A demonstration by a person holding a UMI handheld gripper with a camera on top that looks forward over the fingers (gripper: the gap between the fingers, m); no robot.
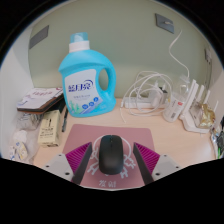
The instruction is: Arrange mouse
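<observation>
- Desk surface (150, 128) fills most of what we see, pale and crowded along the wall.
- We see a big blue detergent bottle (85, 82) with a white cap standing upright beyond the fingers; we cannot read its label text.
- We see a pinkish mouse pad (96, 137) lying just ahead of the gripper, its near edge hidden behind the fingers.
- We see a tangle of white cables (148, 92) beside the bottle, running toward a white power strip (196, 108) that is partly cut off.
- We see stacked papers and small boxes (40, 110) on the other side, too small to identify.
- We see the black mouse (110, 153) between the fingers of the gripper (110, 168), on the mouse pad; we cannot tell whether the magenta pads (79, 158) press it or leave a gap.
</observation>
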